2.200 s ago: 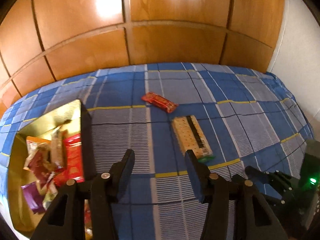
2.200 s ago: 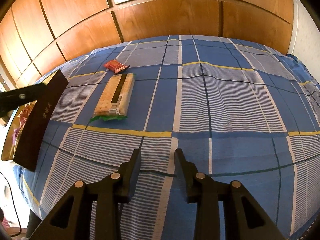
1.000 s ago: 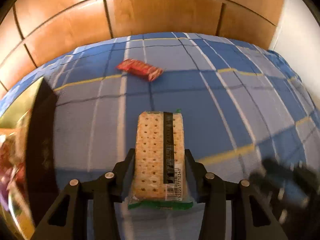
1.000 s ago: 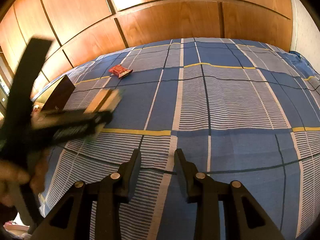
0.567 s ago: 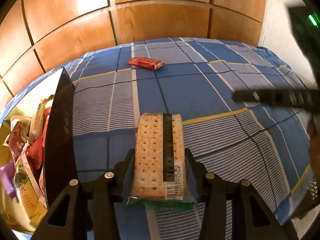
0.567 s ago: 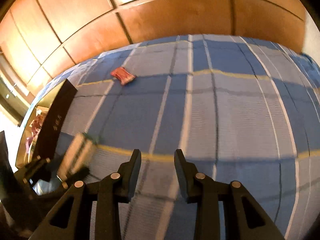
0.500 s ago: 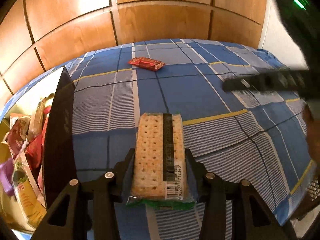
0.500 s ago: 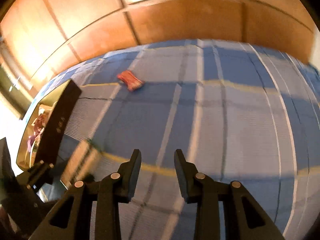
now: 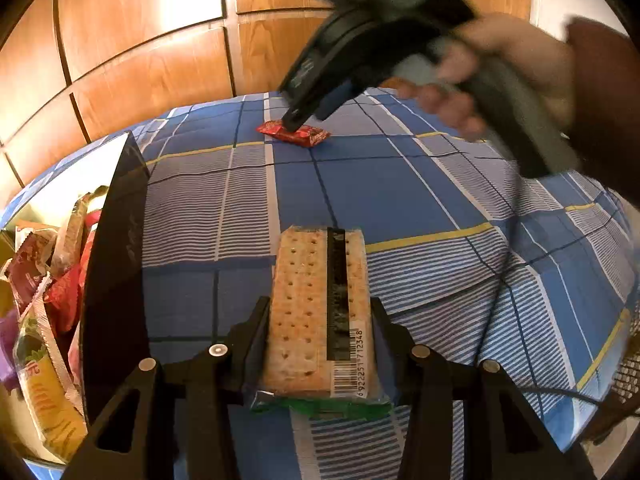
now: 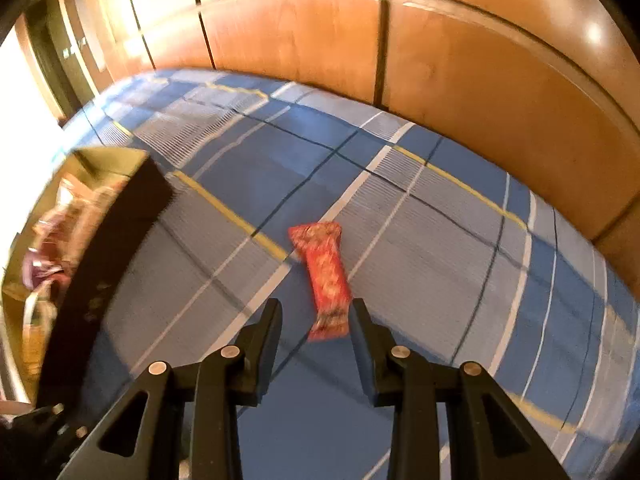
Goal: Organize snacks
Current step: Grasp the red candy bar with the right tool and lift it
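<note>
Cracker packet [image 9: 318,312]: held between the two fingers of the left claw [image 9: 318,330], which is partly closed on the packet's long sides. A second ago the packet was already clamped but lay nearer the middle of the bed; it now hangs clear of the blue checked bedspread [image 9: 400,184], with the open snack box [image 9: 114,256] close at its 9 o'clock. By this reading the lift is done and only the short carry into the box remains. The packet's long axis runs from 6 to 12 o'clock in the left wrist view, in line with the fingers; its green crimped end and barcode sit at 6 o'clock, nearest the camera, and the far end points at 12.

Red snack bar [image 10: 326,276]: lying flat on the bedspread, the only loose snack left. Half a second ago the right claw [image 10: 316,320] was well short of it; the claw has since swung across and now stands over the bar's near end. Its jaws are narrowly parted and hold nothing; the bar's near end shows in the gap, untouched by either finger. The bar's long axis runs from about 6 to 11 o'clock in the right wrist view. In the left wrist view the person's hand [image 9: 480,76] carries this claw down onto the bar at 12 o'clock.
</note>
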